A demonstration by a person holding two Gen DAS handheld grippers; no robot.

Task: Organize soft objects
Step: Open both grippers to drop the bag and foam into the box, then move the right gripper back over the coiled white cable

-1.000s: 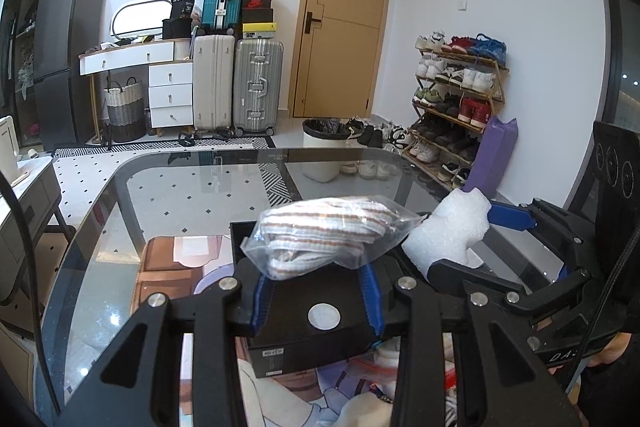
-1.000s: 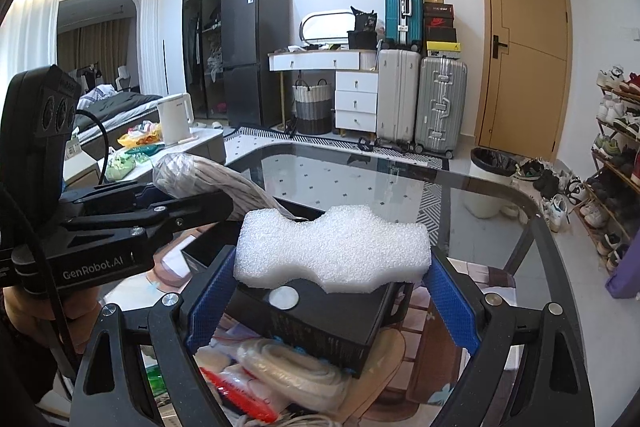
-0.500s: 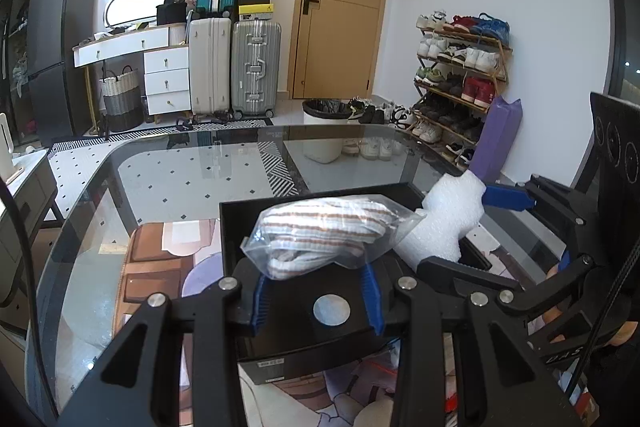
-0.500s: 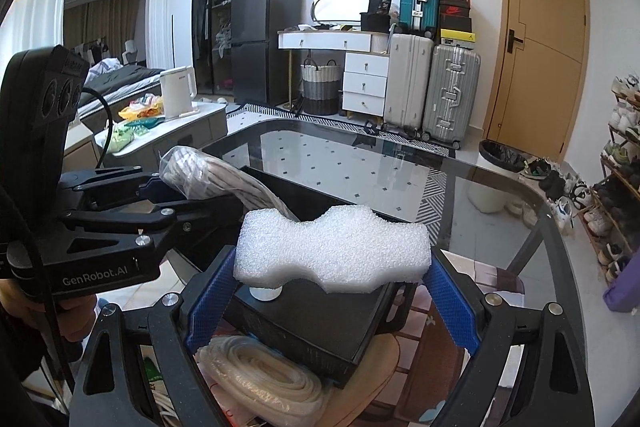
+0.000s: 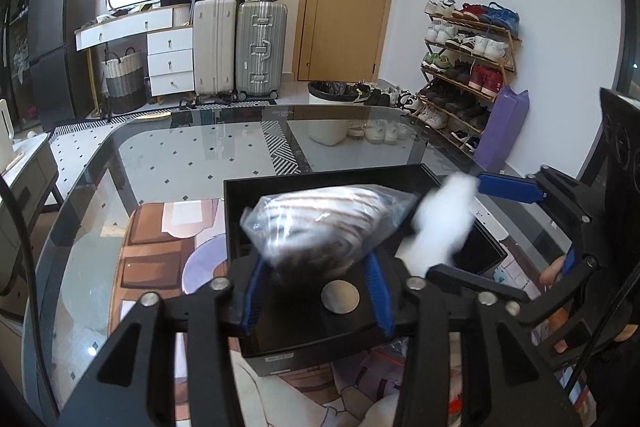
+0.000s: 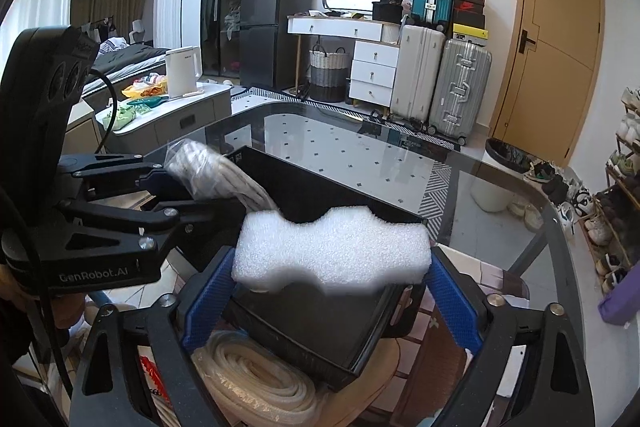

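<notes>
A clear bag of striped cloth (image 5: 320,223) hangs motion-blurred between the blue pads of my left gripper (image 5: 316,263), whose jaws are opening; the pads stand just off its sides. It is over the open black box (image 5: 320,183) on the glass table. My right gripper (image 6: 330,259) is opening too. The white foam piece (image 6: 332,251) spans the gap between its pads, its lower edge blurred, above the same black box (image 6: 312,187). Each view shows the other gripper at the side, with the foam (image 5: 440,227) and the bag (image 6: 216,175) at its tips.
The glass table (image 5: 180,163) extends beyond the box. At the near edge, beneath the box, lie a coil of cream tubing in plastic (image 6: 256,387) and other packets. A person's hand (image 5: 552,271) holds the right gripper. Suitcases, drawers and a shoe rack line the walls.
Both grippers sank toward the box and the box now fills more of each view. Both pairs of pads have spread slightly, and the bag and foam have gone blurred between them.
</notes>
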